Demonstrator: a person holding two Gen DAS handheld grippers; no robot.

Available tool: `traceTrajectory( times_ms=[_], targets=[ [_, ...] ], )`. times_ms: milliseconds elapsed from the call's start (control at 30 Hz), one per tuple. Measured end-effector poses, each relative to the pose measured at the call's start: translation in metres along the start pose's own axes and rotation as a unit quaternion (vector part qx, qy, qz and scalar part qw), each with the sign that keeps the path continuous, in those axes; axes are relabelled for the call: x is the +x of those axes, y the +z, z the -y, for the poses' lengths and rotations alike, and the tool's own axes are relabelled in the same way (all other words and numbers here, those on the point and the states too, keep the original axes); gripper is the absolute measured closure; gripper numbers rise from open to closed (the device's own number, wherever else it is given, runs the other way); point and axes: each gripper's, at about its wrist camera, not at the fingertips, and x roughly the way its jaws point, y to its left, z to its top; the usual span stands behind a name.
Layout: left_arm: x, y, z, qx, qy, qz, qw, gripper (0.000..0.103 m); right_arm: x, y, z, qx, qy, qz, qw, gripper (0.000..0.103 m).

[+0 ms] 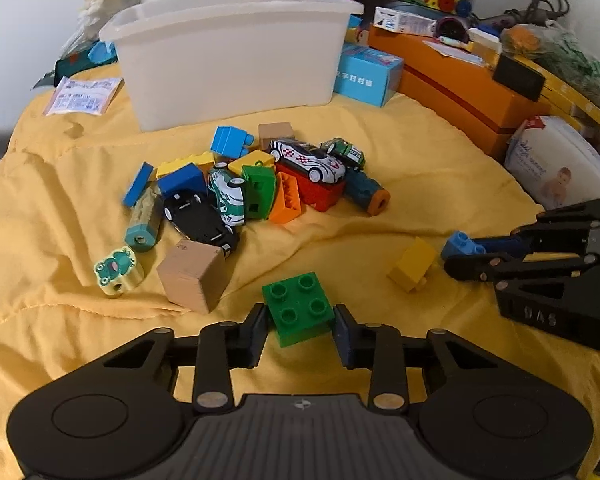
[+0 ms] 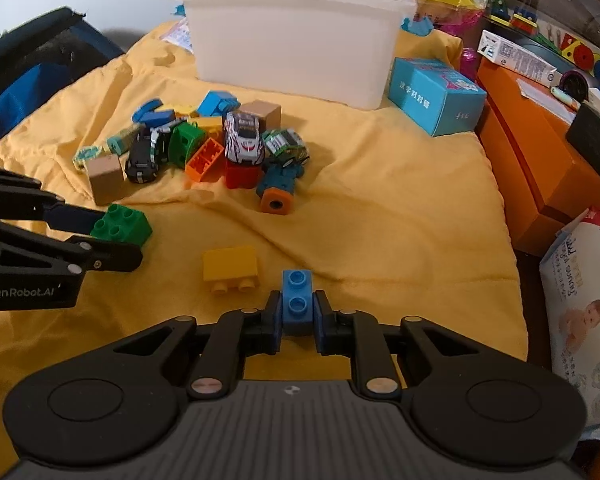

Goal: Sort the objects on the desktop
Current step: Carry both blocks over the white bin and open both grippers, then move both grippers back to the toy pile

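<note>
Nearest the left wrist camera, the left gripper brackets a green four-stud brick, its pads against the brick's two sides, studs facing up. On the right wrist view the right gripper is pressed tight on a small blue two-stud brick, whose long axis runs straight ahead between the fingers, studs up. Just left of it, a yellow brick lies tipped on the yellow cloth, studs pointing toward the camera. Farther back sits a heap of bricks, wooden cubes and toy cars, a white race car perched on a red brick. Behind the heap stands a white plastic bin, with a blue carton to its right.
</note>
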Motion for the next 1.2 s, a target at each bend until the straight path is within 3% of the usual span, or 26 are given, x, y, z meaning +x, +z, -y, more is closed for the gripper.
traceTrajectory(
  times_ms=[167, 233, 367, 533, 700, 733, 867, 967, 1100, 1200],
  targets=[
    [-0.02, 0.005, -0.004, 0.011, -0.004, 0.016, 0.9998, 0.065, 0.001, 0.002, 0.004, 0.012, 0.009, -0.006, 1.0, 0.085],
    [-0.028, 0.018, -0.01, 0.009, 0.004, 0.036, 0.9993, 0.065, -0.003, 0.014, 0.006, 0.01, 0.009, 0.011, 1.0, 0.085],
    [-0.035, 0.066, -0.032, 0.001, 0.028, 0.088, 0.9958, 0.065, -0.011, 0.069, 0.012, -0.01, 0.0, 0.087, 0.996, 0.085],
    [-0.04, 0.146, -0.055, 0.001, 0.059, 0.167, 0.9841, 0.065, -0.015, 0.144, 0.018, -0.024, -0.013, 0.182, 0.983, 0.085],
    [-0.017, 0.205, -0.068, 0.017, 0.096, 0.195, 0.9759, 0.065, 0.007, 0.208, 0.029, 0.002, -0.025, 0.22, 0.975, 0.083],
    [-0.011, 0.21, -0.07, 0.023, 0.104, 0.196, 0.9748, 0.065, 0.013, 0.216, 0.031, 0.004, -0.027, 0.219, 0.975, 0.075],
    [-0.01, 0.198, -0.074, 0.025, 0.082, 0.181, 0.9797, 0.062, 0.013, 0.204, 0.038, 0.004, -0.007, 0.214, 0.977, 0.072],
    [-0.024, 0.163, -0.064, 0.052, 0.072, 0.178, 0.9799, 0.058, 0.0, 0.173, 0.036, 0.005, 0.007, 0.197, 0.98, 0.071],
    [-0.036, 0.121, -0.06, 0.025, 0.019, 0.149, 0.9883, 0.058, -0.009, 0.129, 0.028, 0.009, 0.043, 0.162, 0.986, 0.071],
    [-0.04, 0.088, -0.052, 0.018, 0.007, 0.127, 0.9917, 0.058, -0.015, 0.098, 0.014, -0.019, 0.045, 0.142, 0.989, 0.072]
  ],
)
